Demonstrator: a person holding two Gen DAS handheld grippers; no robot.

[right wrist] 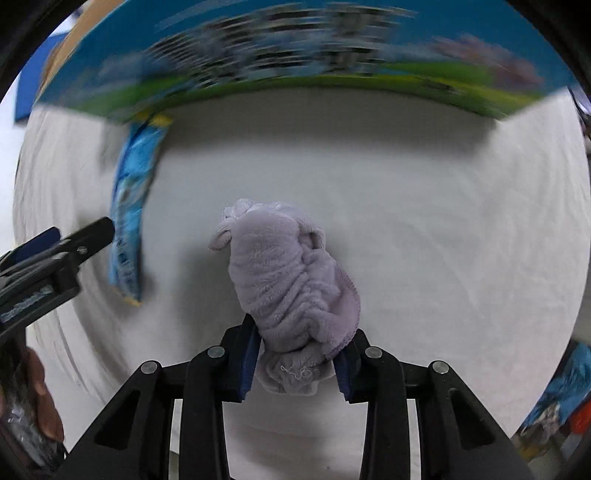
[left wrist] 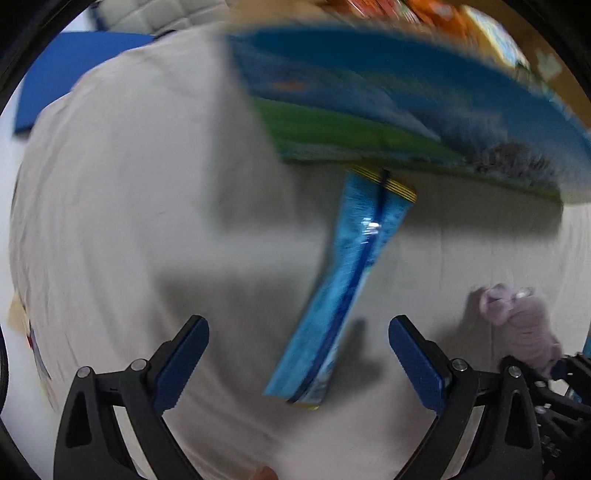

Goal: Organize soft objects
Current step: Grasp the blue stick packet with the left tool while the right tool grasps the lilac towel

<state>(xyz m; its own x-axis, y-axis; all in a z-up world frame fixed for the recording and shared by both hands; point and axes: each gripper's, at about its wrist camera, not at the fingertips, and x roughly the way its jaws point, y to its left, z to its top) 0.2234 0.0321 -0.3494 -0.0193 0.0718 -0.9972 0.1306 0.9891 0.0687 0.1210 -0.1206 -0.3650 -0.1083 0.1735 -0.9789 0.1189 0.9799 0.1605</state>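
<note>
A long blue snack packet [left wrist: 347, 280] with yellow ends lies on the white cloth [left wrist: 129, 184]. My left gripper [left wrist: 298, 325] points down over the packet's near half and is open, its blue pads wide apart on either side and clear of it. In the right wrist view my right gripper [right wrist: 301, 328] is shut on a lilac plush cloth [right wrist: 288, 266], with both pads pressing its near end. The packet [right wrist: 129, 206] lies to the left there, with the left gripper [right wrist: 79, 232] beside it. The plush cloth [left wrist: 524, 325] also shows at the lower right of the left wrist view.
A large blue and green box [right wrist: 295, 48] stands along the far side of the cloth, its base touching the packet's far end. A blue mat [left wrist: 74, 66] lies at the far left. Colourful packs [left wrist: 406, 11] sit behind the box, and another blue pack [right wrist: 561, 387] lies at the lower right.
</note>
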